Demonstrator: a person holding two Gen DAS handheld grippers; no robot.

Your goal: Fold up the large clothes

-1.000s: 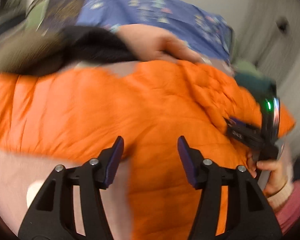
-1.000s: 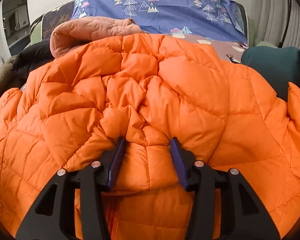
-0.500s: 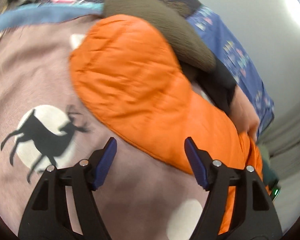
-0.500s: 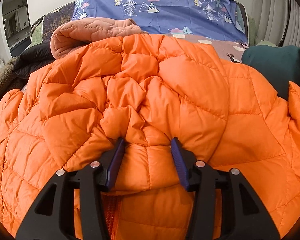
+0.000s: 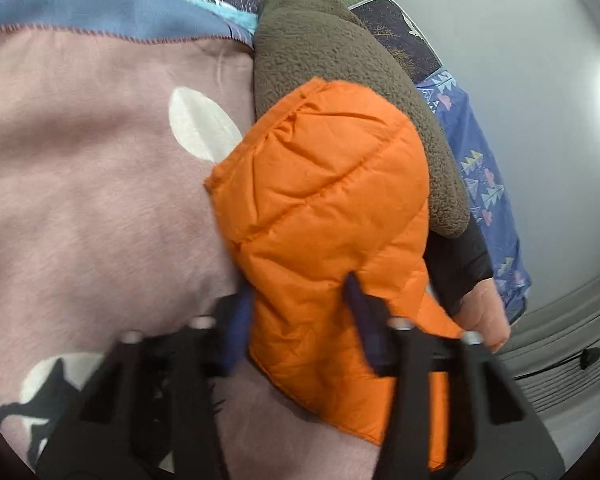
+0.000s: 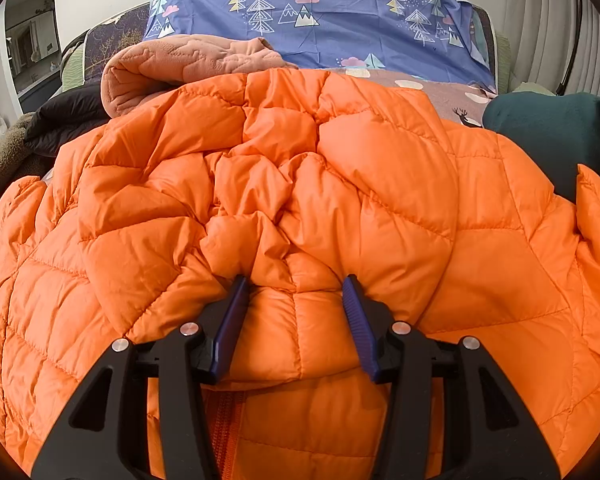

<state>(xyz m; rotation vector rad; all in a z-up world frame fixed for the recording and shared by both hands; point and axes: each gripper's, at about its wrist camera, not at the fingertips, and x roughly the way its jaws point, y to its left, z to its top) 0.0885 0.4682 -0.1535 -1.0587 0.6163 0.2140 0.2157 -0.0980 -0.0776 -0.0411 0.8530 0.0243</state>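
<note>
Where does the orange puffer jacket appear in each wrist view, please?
Left wrist: the orange puffer jacket, one end only, centre-right, between the closing left tongs.
Right wrist: it fills the frame; right tongs pinch a fold.
Shared landmark: brown fleece.

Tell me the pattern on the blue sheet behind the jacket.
Trees, mountains and pink clouds on the blue sheet; right wrist view.

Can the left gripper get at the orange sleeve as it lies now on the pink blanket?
Probably yes. The orange sleeve already lies between the closing jaws of the left gripper, with nothing covering it; the brown fleece lies behind it, out of the way.
</note>
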